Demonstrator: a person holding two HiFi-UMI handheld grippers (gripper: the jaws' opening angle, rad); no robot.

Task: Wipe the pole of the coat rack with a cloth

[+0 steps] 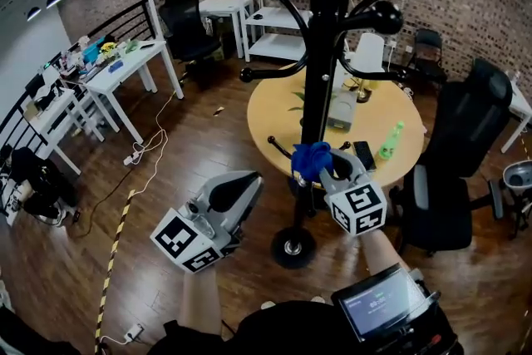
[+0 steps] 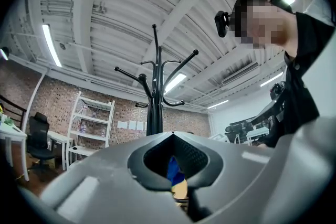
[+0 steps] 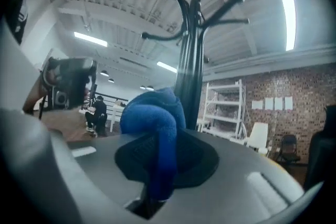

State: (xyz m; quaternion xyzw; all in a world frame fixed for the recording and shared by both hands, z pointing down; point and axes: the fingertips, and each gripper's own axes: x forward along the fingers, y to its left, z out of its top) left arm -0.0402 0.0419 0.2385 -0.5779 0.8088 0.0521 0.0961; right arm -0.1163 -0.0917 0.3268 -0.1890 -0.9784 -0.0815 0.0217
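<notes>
Right gripper point(image 1: 335, 168) clenched on bunched blue cloth point(image 1: 312, 158) at lower pole point(image 1: 320, 54) of coat rack; left gripper point(image 1: 235, 194) closed, empty, apart. Hard push risked rocking unsteadied rack, or cloth slipping free.

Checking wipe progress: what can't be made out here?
- Whether the blue cloth touches the pole: the cloth itself covers the spot in head and right gripper views.
- Pole top: cut off by the head view's upper edge.
- Dust on the pole: too dark, too small everywhere.
</notes>
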